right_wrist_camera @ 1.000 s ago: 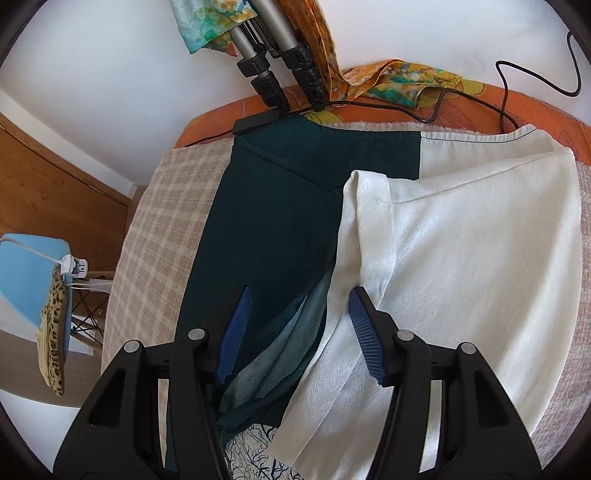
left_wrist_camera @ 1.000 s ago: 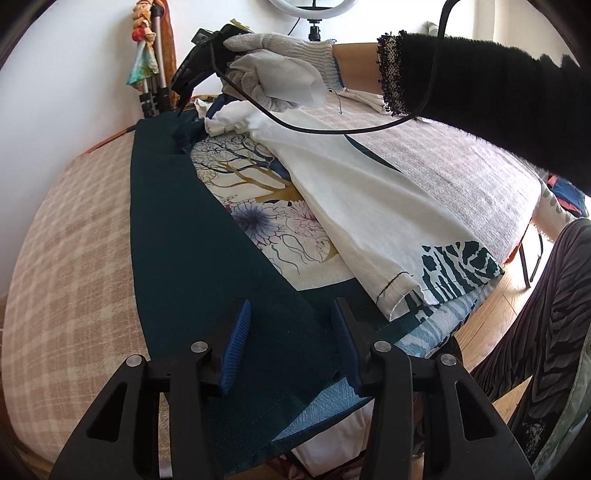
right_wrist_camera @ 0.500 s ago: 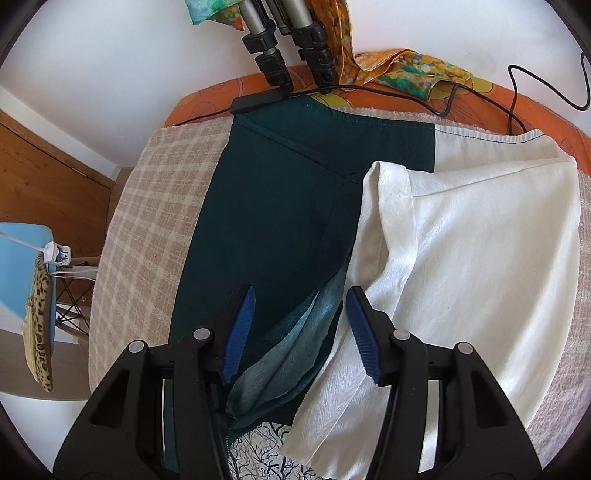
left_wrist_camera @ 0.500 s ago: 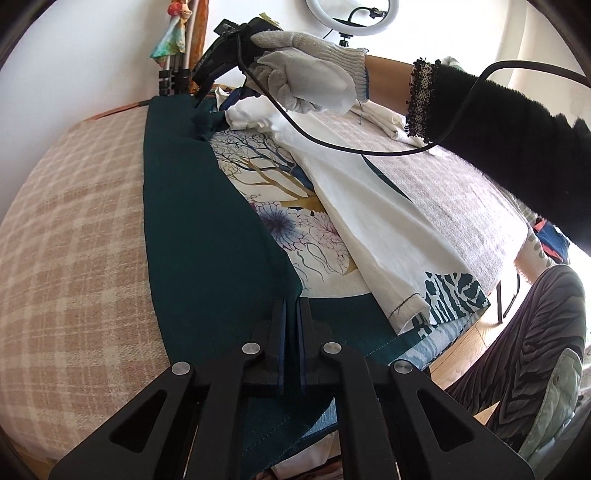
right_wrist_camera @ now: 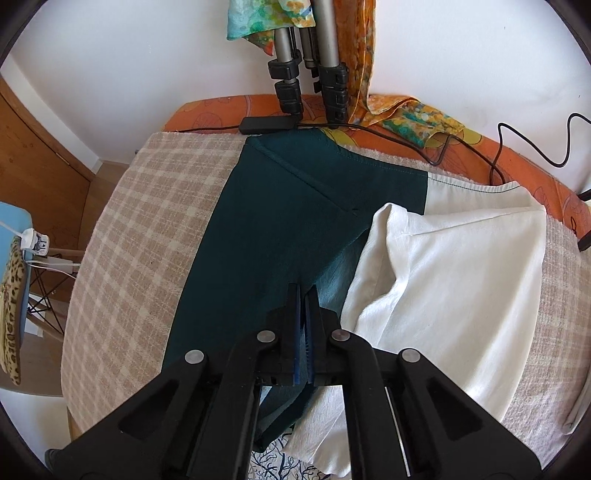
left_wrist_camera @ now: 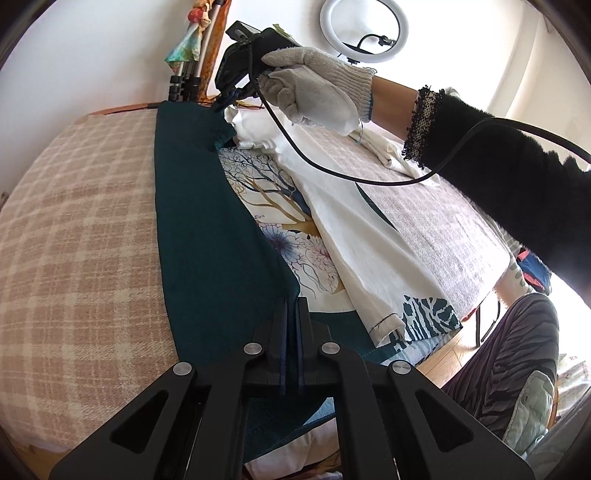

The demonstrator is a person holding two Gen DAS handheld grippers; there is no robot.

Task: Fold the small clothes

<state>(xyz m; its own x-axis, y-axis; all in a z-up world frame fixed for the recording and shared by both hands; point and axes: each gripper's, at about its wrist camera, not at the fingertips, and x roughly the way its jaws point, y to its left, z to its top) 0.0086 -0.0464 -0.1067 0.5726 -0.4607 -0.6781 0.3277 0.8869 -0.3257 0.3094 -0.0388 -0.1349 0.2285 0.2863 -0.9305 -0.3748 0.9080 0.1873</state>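
Teal-and-cream printed garment (left_wrist_camera: 229, 236), thin woven fabric with a dark green panel, a cream section bearing a tree-and-flower print, and a plain cream underside; lies spread on a beige checked blanket (left_wrist_camera: 81, 229) covering the work surface. Left gripper (left_wrist_camera: 291, 306), black two-finger tool with blue pads: jaws pressed together with only a sliver between them, pinching the edge of the dark green panel directly at the fingertips; the panel runs away ahead of the tool toward the far end of the surface. Right gripper (right_wrist_camera: 305, 295), same make: jaws likewise closed, clamped on a fold of the dark green panel, with a paler teal underside of the cloth showing just to the right of the tips. Cream fold of the garment: lies ahead and to the right of the right gripper, and in the left wrist view stretches diagonally to the right of the left gripper, ending in a teal zebra-pattern hem. White knitted work glove (left_wrist_camera: 317, 88) on the person's right hand: ahead of the left gripper at the far end of the garment, grasping the black body of the right gripper, a black cable (left_wrist_camera: 369, 177) trailing from it across the cloth. Silver tripod legs (right_wrist_camera: 314, 59) draped with a multicoloured scarf (right_wrist_camera: 266, 18): straight ahead of the right gripper, beyond the garment. White ring light (left_wrist_camera: 364, 33): far ahead of the left gripper, against the wall.
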